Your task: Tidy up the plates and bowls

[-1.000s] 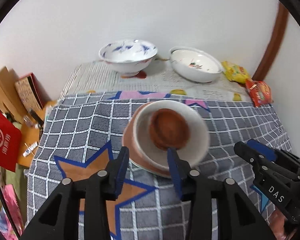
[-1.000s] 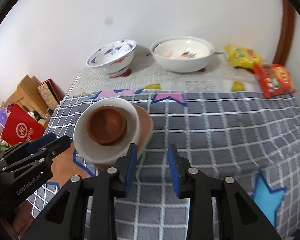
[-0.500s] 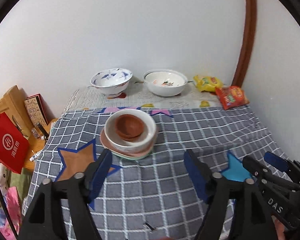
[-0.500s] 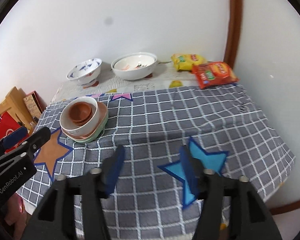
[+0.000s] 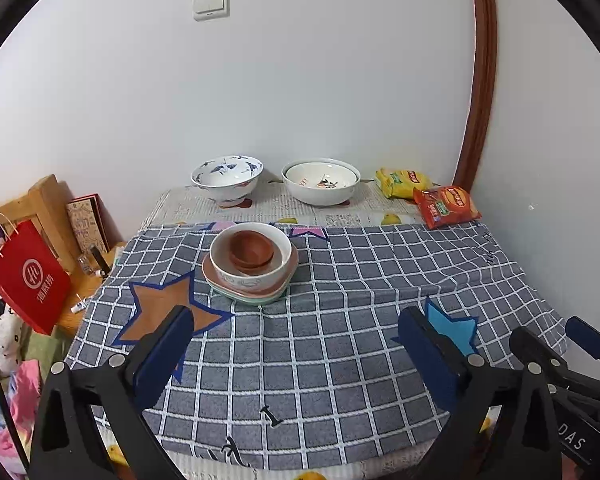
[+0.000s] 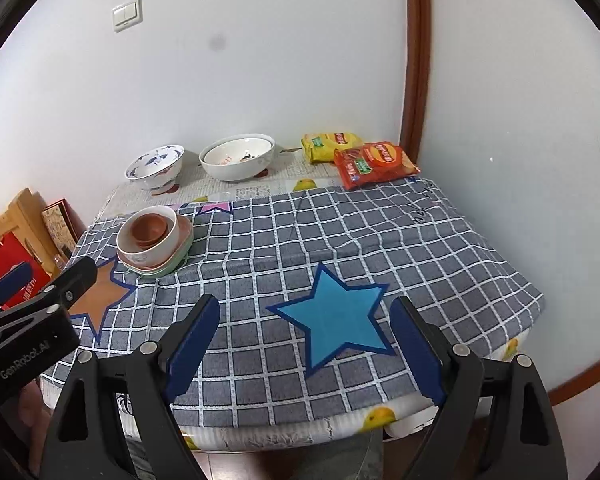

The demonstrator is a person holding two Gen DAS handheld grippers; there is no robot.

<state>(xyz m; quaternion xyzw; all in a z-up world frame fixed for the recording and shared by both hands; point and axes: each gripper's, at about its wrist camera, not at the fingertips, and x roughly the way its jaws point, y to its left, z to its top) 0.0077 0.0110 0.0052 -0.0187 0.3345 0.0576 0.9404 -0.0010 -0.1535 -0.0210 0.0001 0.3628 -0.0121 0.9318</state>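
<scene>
Both the left gripper [image 5: 296, 348] and right gripper [image 6: 306, 340] have just been opening, empty, with the nested stack [image 5: 250, 262] standing well ahead, apparently released.

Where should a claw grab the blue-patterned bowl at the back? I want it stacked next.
Probably by the rim of the blue-patterned bowl, one finger inside and one outside, coming from the near side over the stacked dishes. It stands upright on a narrow foot, its flared wall open on top.

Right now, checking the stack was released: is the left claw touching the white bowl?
Apart. Left wrist view: left claw, open, shows bare cloth before the white bowl.
</scene>
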